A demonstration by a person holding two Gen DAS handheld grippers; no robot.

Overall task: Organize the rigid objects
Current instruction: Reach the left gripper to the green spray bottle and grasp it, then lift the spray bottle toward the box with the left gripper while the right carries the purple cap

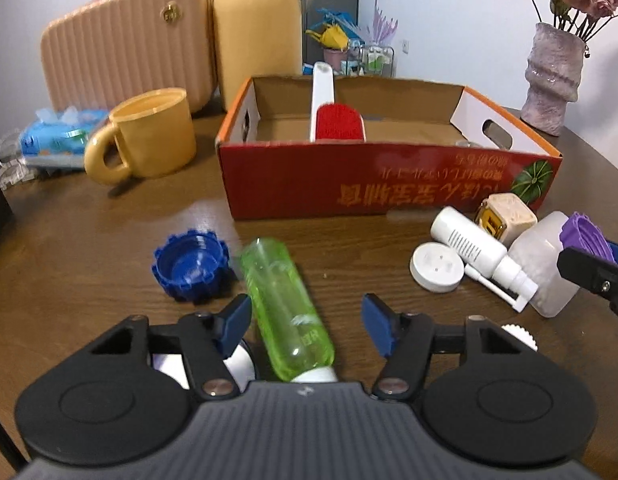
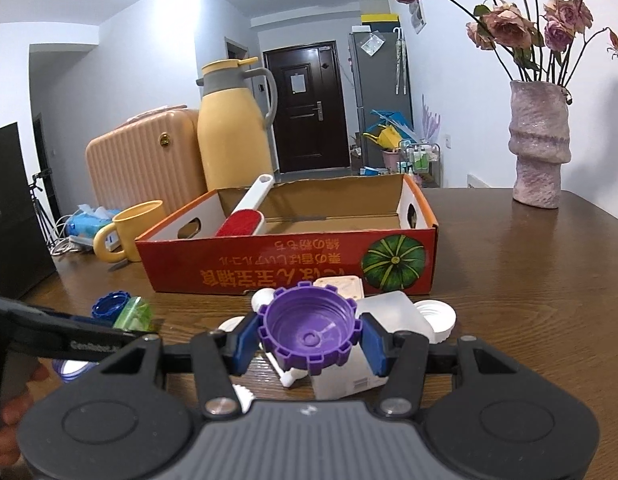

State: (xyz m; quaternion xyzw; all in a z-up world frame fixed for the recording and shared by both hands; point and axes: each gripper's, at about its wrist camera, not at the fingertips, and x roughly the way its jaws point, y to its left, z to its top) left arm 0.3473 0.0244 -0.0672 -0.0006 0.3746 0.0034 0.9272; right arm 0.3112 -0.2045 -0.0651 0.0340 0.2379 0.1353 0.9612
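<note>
My left gripper (image 1: 307,326) is open around a green transparent bottle (image 1: 287,308) lying on the wooden table; its pads do not touch it. A blue toothed cap (image 1: 191,266) lies just left of the bottle. My right gripper (image 2: 307,340) is shut on a purple toothed cap (image 2: 309,330) and holds it above a heap of white items: a spray bottle (image 1: 483,254), a round white lid (image 1: 437,266), a frosted jar (image 1: 545,268) and a beige cube (image 1: 507,216). The red cardboard box (image 2: 293,266) behind holds a red-and-white lint brush (image 1: 331,114).
A yellow mug (image 1: 149,136), a yellow thermos jug (image 1: 259,32), a pink ribbed case (image 1: 129,44) and a blue tissue pack (image 1: 57,142) stand at the back left. A pink vase (image 2: 539,144) with dried roses stands at the back right.
</note>
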